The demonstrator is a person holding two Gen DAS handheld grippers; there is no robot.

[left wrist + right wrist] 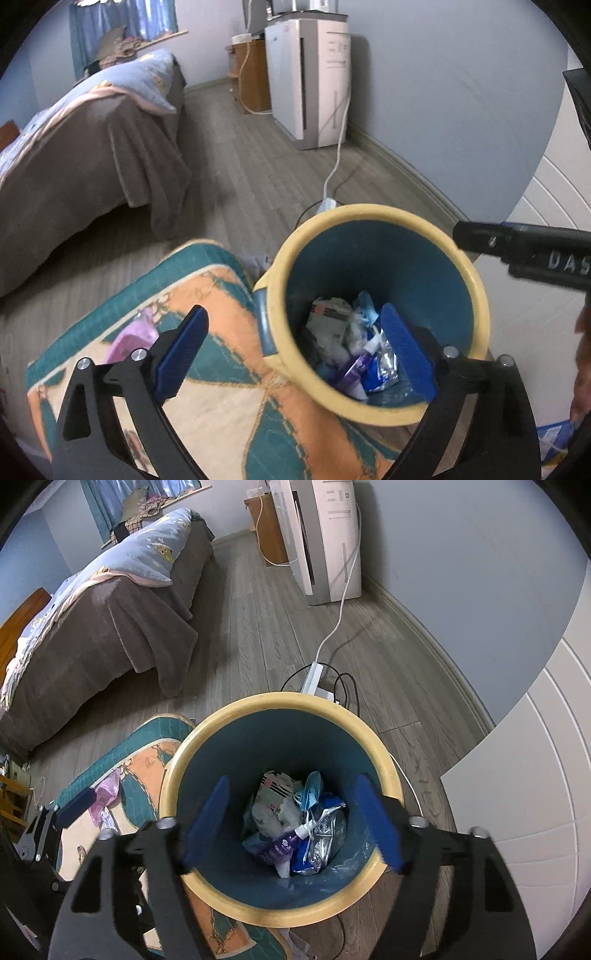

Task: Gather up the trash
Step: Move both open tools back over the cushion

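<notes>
1. Left wrist view: the left tongs (295, 350) stand spread wide with nothing between the blue pads; one pad sits over the rug (229, 406), the other over the mouth of the bin (373, 317).
2. The bin, yellow-rimmed and blue inside, stands on the floor (240, 147) at the rug's far right edge. Its near rim is blurred, and the tongs' right arm covers part of it.
3. The trash (354, 347) lies at the bottom of the bin: crumpled paper, a silvery wrapper, a purple packet. Single pieces are hard to tell apart.
4. A pink wrapper (129, 339) lies on the rug near its left edge, partly hidden behind the left finger.
5. A black bar with letters cut off at the picture's right edge is part of the right tongs; their pads do not show here.
6. A bed (92, 140) runs out of the frame on the left; a white appliance (310, 77) stands by the wall, its top cut off.
7. Right wrist view: the right tongs (291, 823) hang over the bin (280, 915), spread apart, pinching nothing.
8. The trash (295, 834) shows between the pads, deep in the bin, and touches neither.
9. The pink wrapper (107, 794) lies on the rug (147, 760) left of the bin, beside the left tongs (66, 812), of which only one blue pad shows.
10. A white power strip (314, 679) lies on the floor just behind the bin, its near end hidden by the rim.
</notes>
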